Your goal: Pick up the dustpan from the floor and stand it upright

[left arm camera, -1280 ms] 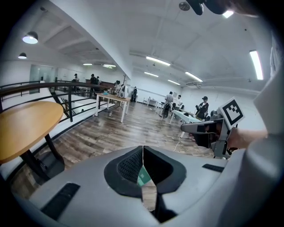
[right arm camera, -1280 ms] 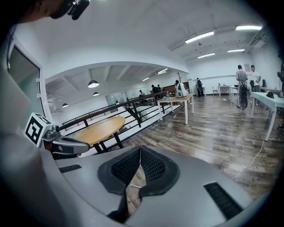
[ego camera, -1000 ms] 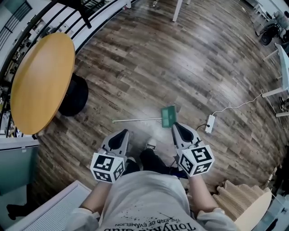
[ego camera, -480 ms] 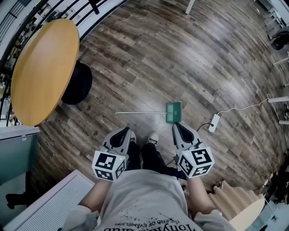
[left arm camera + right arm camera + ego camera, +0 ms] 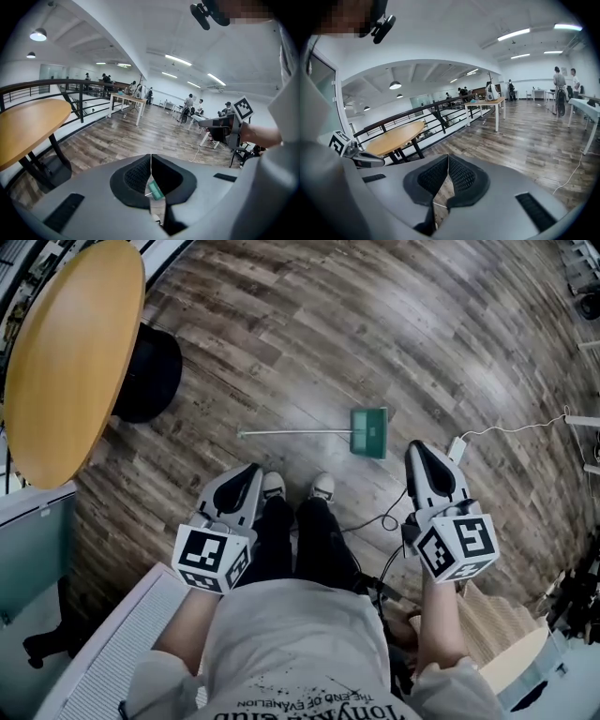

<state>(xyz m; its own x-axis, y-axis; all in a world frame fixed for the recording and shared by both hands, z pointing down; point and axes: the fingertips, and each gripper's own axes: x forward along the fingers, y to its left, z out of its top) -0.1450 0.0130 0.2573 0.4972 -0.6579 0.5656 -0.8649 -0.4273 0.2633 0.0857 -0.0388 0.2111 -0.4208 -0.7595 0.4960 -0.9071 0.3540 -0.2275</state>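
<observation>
A green dustpan [image 5: 369,431] lies flat on the wood floor, its long pale handle [image 5: 291,432] pointing left. My left gripper [image 5: 251,470] hovers shut and empty, short of the handle, beside the person's left shoe. My right gripper [image 5: 418,448] is shut and empty too, just right of the pan and above the floor. In the left gripper view the pan [image 5: 155,191] shows as a green patch below the touching jaw tips [image 5: 151,157]. In the right gripper view a thin stretch of the handle [image 5: 439,205] shows under the closed jaws [image 5: 448,157].
A round wooden table [image 5: 70,362] on a black base [image 5: 150,371] stands at the left. A white power strip [image 5: 457,448] and a black cable [image 5: 375,521] lie right of the pan. The person's shoes [image 5: 273,486] stand just short of the handle. Cardboard [image 5: 487,615] sits lower right.
The person has stepped up to the dustpan, so the shoes now stand beside its handle. Both grippers came forward and lower; the right one swung out to the pan's right side.
</observation>
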